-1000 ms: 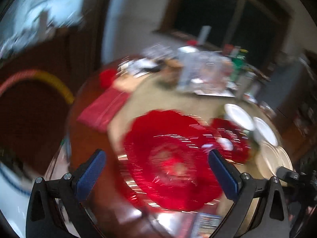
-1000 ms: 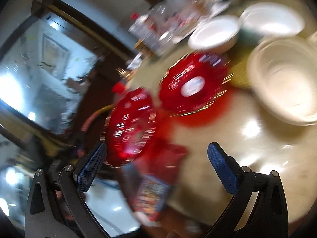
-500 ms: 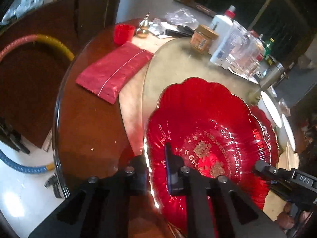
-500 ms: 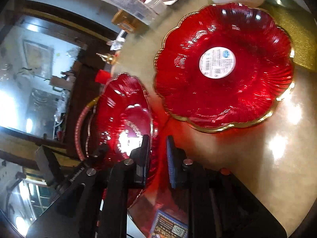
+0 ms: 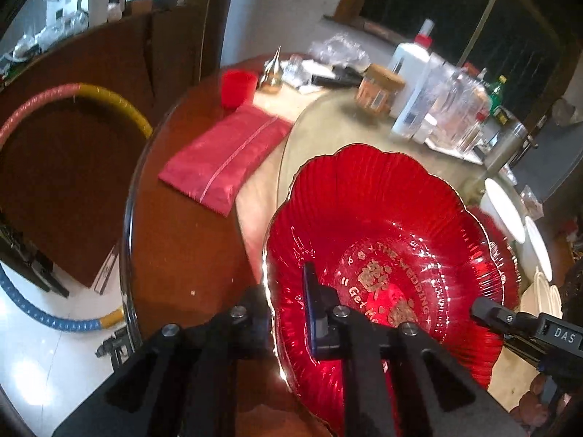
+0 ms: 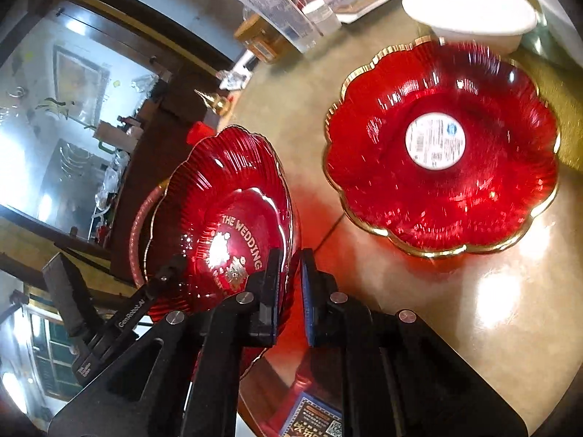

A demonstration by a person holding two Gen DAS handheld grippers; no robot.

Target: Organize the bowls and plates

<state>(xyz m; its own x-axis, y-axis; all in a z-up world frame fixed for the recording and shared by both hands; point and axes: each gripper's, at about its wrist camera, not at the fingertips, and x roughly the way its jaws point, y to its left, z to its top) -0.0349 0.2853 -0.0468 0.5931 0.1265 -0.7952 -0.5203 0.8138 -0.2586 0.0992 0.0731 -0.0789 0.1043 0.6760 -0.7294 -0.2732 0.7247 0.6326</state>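
A red scalloped glass plate [image 5: 382, 225] with gold wedding lettering is pinched by both grippers at opposite edges. My left gripper [image 5: 286, 284] has the plate's near rim between its pads, one finger inside the plate and one outside; its jaws are opening slightly but still press on the rim. My right gripper [image 6: 290, 258] is shut on the same plate [image 6: 218, 196] at its other rim. A second red plate [image 6: 437, 145] with a white sticker lies on the beige turntable [image 6: 473, 309]. White bowls [image 6: 470, 11] stand behind it.
A red packet [image 5: 226, 156] and a red cup [image 5: 238, 87] lie on the brown round table [image 5: 175, 247]. Bottles and jars [image 5: 411, 87] crowd the far side. A hoop [image 5: 91, 91] leans to the left. A printed packet [image 6: 317, 418] lies at the table's near edge.
A second ago both grippers stood wide open away from the lettered plate. They moved down onto it and closed on its rim. Over the last half second both have kept still.
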